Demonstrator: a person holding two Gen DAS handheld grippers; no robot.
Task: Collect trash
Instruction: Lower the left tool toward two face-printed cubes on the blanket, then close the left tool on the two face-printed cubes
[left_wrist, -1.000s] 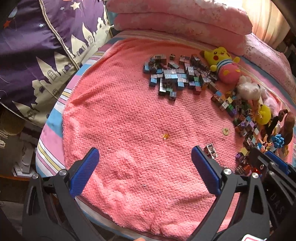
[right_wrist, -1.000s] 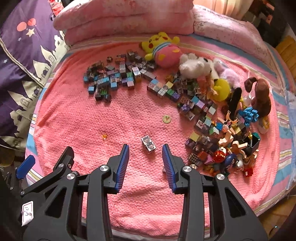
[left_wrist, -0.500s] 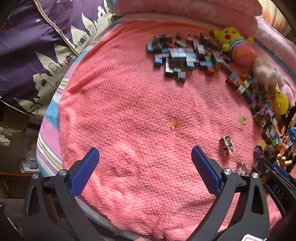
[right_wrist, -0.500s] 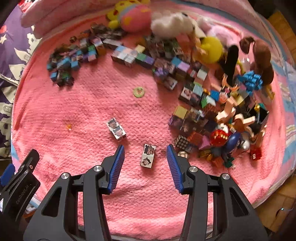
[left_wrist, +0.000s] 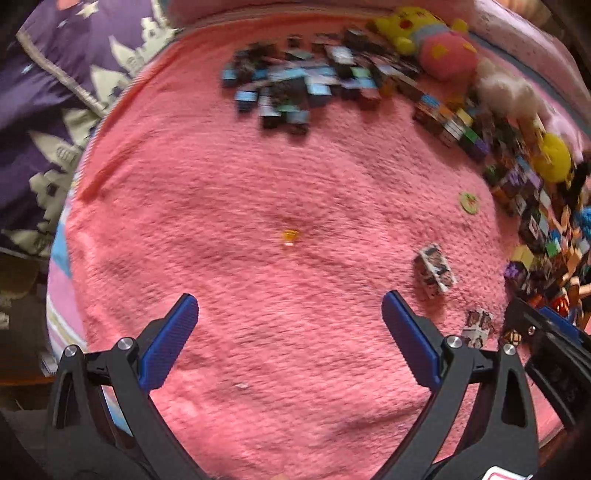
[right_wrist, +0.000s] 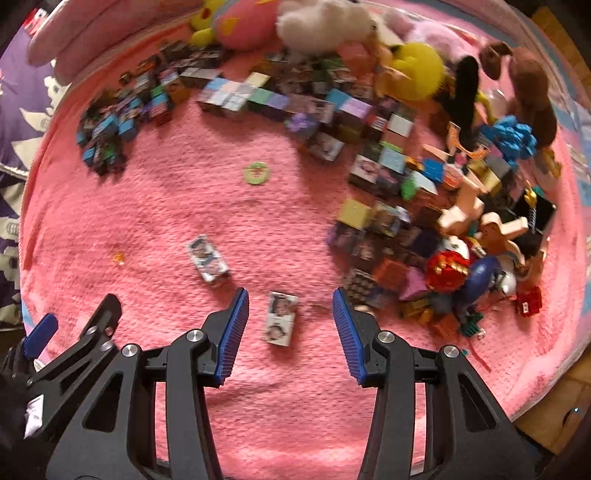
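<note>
A purple bedcover (left_wrist: 48, 96) with pale castle shapes lies at the far left, beside the pink blanket (left_wrist: 258, 184) that covers the bed. The left gripper (left_wrist: 290, 325) hangs above the blanket's near left part with its fingers spread wide and nothing between them. Ahead of it, alone on the blanket, lies a tiny orange scrap (left_wrist: 289, 236), too small and blurred to identify. Further right, a small printed packet (right_wrist: 208, 260) lies flat, well apart from the scrap. Just right of that, the right gripper (right_wrist: 290, 325) is low over the blanket, its fingers spread, with a second printed packet (right_wrist: 280, 317) lying between the blue pads and touching neither. Beyond it, far up the blanket, sits a round green token (right_wrist: 256, 172). Across the far edge and down the right side run heaps of small picture cubes (right_wrist: 240, 96), with plush toys (right_wrist: 417, 70) behind them and mixed plastic toys (right_wrist: 476, 258) at the near right.
</note>
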